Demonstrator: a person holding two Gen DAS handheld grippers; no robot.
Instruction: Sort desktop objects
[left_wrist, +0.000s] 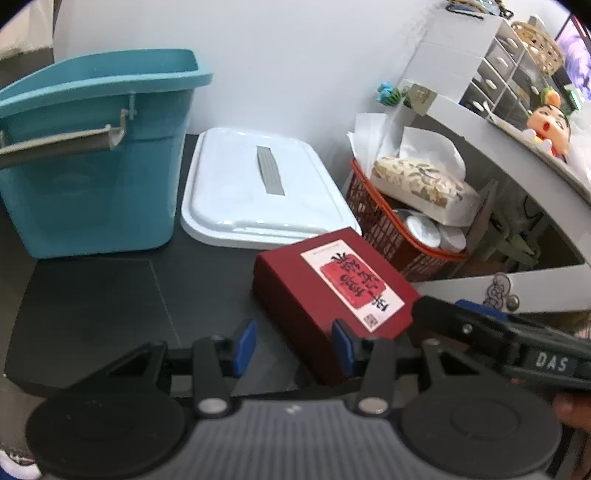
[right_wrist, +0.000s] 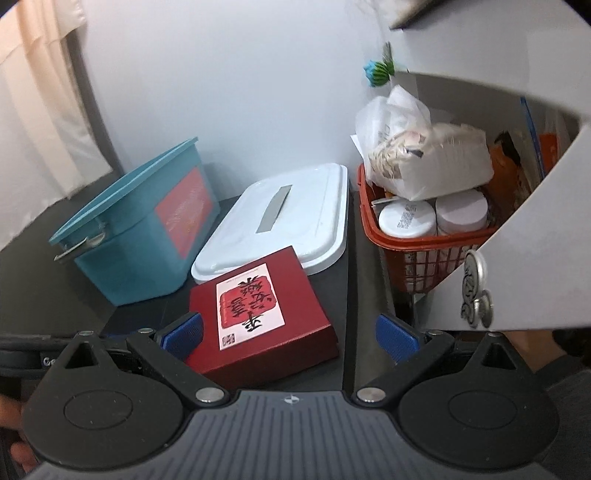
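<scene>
The left gripper (left_wrist: 293, 345), black with blue fingertip pads (left_wrist: 245, 341), hangs low over the tabletop with its jaws apart, nothing between them. The right gripper (right_wrist: 291, 338), of the same build, stands with its jaws spread wide. In the left wrist view, the right gripper's black body reaches in from the right edge.

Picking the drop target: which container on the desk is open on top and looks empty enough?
The teal bin at the left: open top, no lid. The red basket at the right is piled with jars and a bag. Its white lid lies flat between them.
</scene>
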